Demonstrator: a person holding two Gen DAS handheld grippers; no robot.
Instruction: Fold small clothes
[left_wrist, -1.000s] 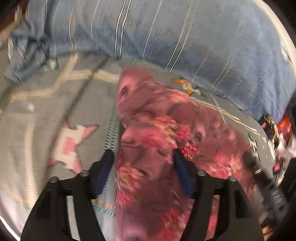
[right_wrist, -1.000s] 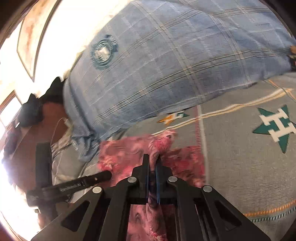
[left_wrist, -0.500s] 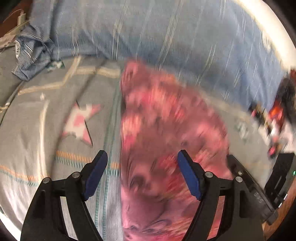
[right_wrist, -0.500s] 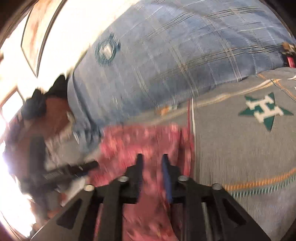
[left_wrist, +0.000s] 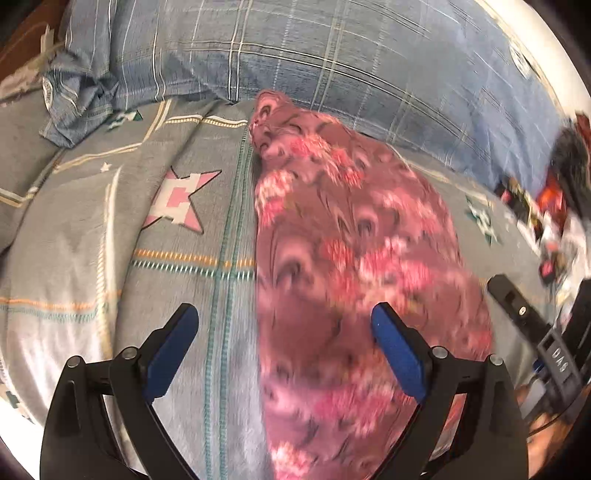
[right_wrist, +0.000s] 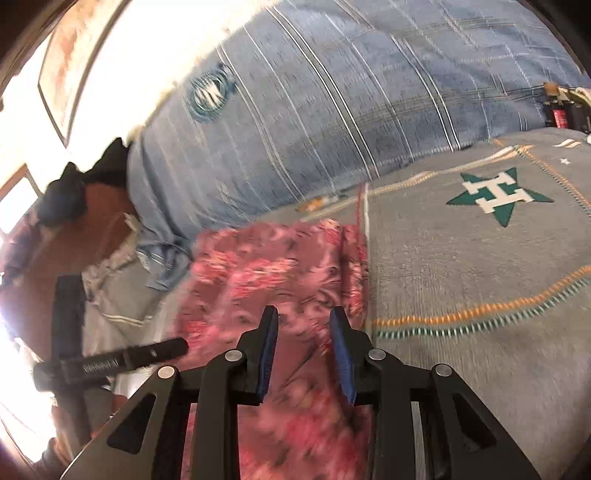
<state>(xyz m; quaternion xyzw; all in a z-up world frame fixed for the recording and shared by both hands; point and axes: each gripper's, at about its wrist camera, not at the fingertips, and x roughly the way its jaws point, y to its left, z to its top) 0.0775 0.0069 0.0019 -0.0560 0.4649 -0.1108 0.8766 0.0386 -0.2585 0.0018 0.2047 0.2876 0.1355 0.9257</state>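
A small pink floral garment (left_wrist: 351, 240) lies spread lengthwise on the grey bedspread (left_wrist: 110, 258), its far end near the pillow. My left gripper (left_wrist: 284, 317) hovers over its near part, blue pads wide apart and still opening. The left pad is over bare bedspread, the right pad over the cloth, and neither presses on it. In the right wrist view the same garment (right_wrist: 280, 266) runs under my right gripper (right_wrist: 303, 314). Its jaws are opening, with cloth visible in the gap but not pinched.
A blue plaid pillow (left_wrist: 332, 55) (right_wrist: 351, 110) lies along the far side. The bedspread (right_wrist: 461, 277) carries a pink star (left_wrist: 177, 199) and a green star (right_wrist: 498, 192). Small clutter (left_wrist: 546, 221) sits at the right edge. Brown wood (right_wrist: 92, 236) shows beyond the bed.
The right gripper was shut on the garment and has opened off it. The left jaws have spread wider. Both grippers have drawn back, and the garment lies flatter.
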